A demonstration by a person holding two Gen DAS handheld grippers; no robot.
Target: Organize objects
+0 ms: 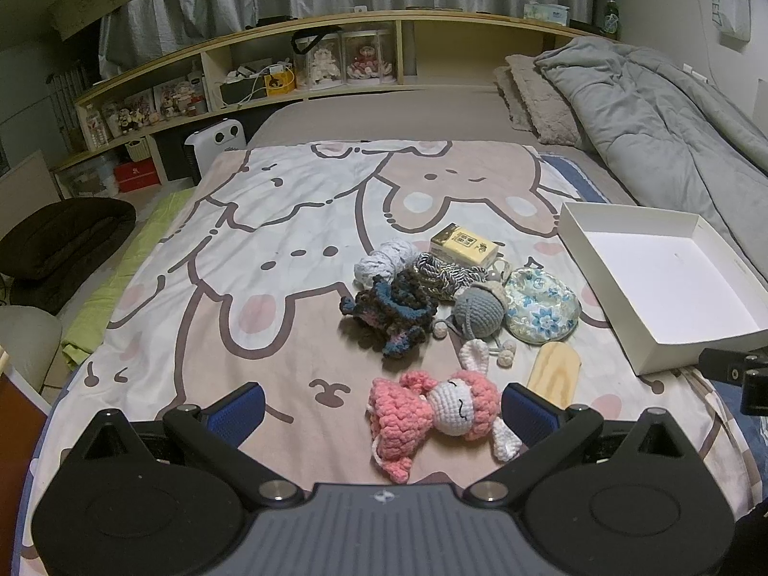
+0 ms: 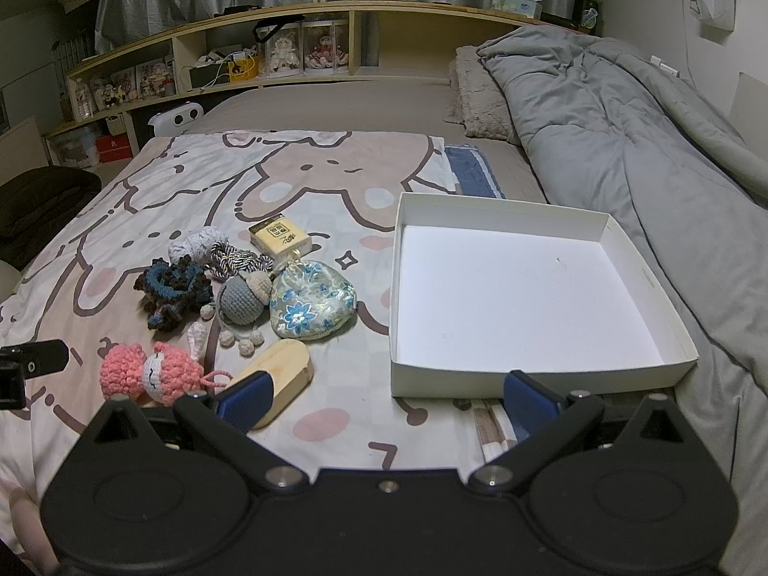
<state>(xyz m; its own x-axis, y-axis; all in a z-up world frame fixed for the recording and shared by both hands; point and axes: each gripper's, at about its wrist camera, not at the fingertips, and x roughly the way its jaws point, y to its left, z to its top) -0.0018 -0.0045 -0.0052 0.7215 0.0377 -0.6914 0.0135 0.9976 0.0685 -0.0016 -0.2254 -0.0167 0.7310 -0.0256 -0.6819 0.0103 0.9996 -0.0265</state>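
The left hand-held gripper point(image 1: 384, 405) hangs low over the bed's cartoon-bear blanket point(image 1: 269, 240) with its blue fingers spread wide, holding nothing; a pink crocheted doll point(image 1: 432, 413) lies on the blanket between them, its head close to the right-side finger. The right hand-held gripper point(image 2: 386, 396) is just as wide and empty; its near finger sits over the end of a wooden paddle-shaped piece point(image 2: 283, 374), its other finger in front of the near wall of the white box point(image 2: 528, 372), which sits open and empty on the blanket's right side, beside the grey duvet point(image 2: 648, 134). The rest of the clutter is heaped left of the box: a floral fabric pouch point(image 2: 309, 302), a grey crocheted acorn point(image 2: 242, 300) with pom-pom cords, a dark blue-and-brown crochet ruffle point(image 2: 173, 293), a twisted rope knot point(image 2: 235, 259), a pale yarn ball point(image 2: 194, 245), and a small cream-and-gold carton point(image 2: 281, 240) at the back.
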